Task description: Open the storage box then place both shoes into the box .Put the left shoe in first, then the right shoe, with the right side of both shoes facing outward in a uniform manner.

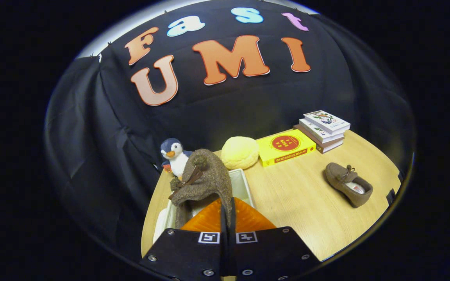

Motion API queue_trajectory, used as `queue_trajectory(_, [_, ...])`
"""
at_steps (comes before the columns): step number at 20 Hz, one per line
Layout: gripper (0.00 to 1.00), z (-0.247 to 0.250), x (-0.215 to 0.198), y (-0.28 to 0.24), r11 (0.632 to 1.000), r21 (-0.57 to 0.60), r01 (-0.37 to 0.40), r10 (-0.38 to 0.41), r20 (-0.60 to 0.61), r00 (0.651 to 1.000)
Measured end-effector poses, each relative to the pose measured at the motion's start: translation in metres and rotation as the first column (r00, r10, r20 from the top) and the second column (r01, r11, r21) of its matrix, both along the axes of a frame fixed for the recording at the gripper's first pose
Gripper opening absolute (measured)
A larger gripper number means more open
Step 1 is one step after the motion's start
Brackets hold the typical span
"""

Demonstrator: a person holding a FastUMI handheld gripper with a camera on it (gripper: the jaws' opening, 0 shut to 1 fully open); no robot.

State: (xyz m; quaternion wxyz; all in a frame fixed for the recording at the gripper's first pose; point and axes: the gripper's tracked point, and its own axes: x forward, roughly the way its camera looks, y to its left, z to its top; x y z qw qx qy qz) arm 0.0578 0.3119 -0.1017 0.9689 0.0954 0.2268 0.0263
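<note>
Gripper (227, 212) fingers pinched narrow on held shoe (203, 181), hanging over open storage box (244, 183) just ahead. Lower slowly, keep shoe level, release once seated inside.

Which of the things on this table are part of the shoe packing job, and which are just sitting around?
Part of the job:
- brown shoe held in the gripper, over the box
- white storage box, open
- second brown shoe lying on the table

Just lying about:
- penguin plush
- yellow round cushion
- yellow box
- stack of books
</note>
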Motion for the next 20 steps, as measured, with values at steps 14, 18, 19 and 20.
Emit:
queue_trajectory(14, [0.03,-0.085,-0.002,0.066,0.994,-0.058,-0.087,0.076,-0.165,0.983])
queue_trajectory(18, [0.17,-0.079,-0.008,0.065,0.991,-0.038,-0.124,0.116,-0.173,0.978])
queue_trajectory(19, [0.23,-0.075,-0.009,0.057,0.991,-0.058,-0.117,0.106,-0.167,0.980])
queue_trajectory(20, [0.33,-0.071,-0.007,0.049,0.990,-0.077,-0.115,0.101,-0.161,0.982])
